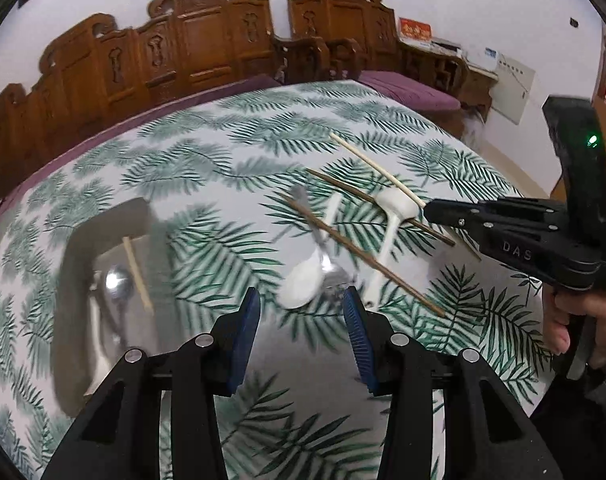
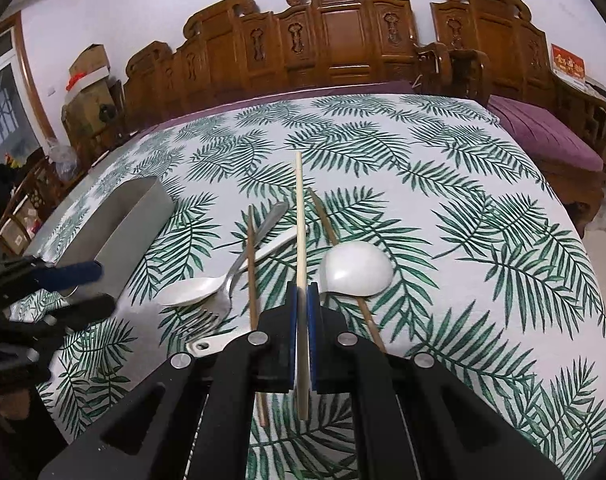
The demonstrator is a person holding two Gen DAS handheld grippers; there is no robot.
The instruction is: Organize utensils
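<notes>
The right gripper (image 2: 302,300) is clamped on a pale chopstick (image 2: 300,208) — its far end points away over the leaf-print tablecloth (image 2: 463,200). The left gripper (image 1: 301,312) hangs half open, empty, near the grey tray (image 1: 103,240), which seems to hold a spoon (image 1: 117,284).

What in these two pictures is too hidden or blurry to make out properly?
- Left wrist view: the metal holder is smeared by motion blur; its contents beyond a spoon and pale stick are unclear.
- Right wrist view: the holder's inside is hidden by its wall.
- Right wrist view: the pale chopstick's near end disappears behind the right gripper.
</notes>
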